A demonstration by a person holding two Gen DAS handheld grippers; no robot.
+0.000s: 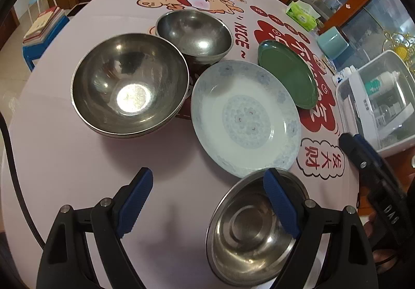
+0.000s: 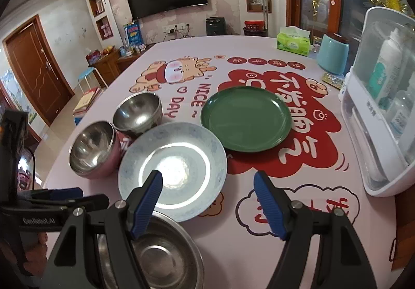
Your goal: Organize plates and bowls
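Counting three steel bowls, two plates; left tool, right tool both agape, empty.

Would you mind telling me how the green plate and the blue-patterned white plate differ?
The green plate is plain dark green, while the blue-patterned white plate carries pale floral motifs on its rim and centre. The green plate looks flatter with a low rim; the patterned plate dips deeper, like a soup plate. The green plate lies farther from both grippers. Both are round, empty and upright on the tablecloth.
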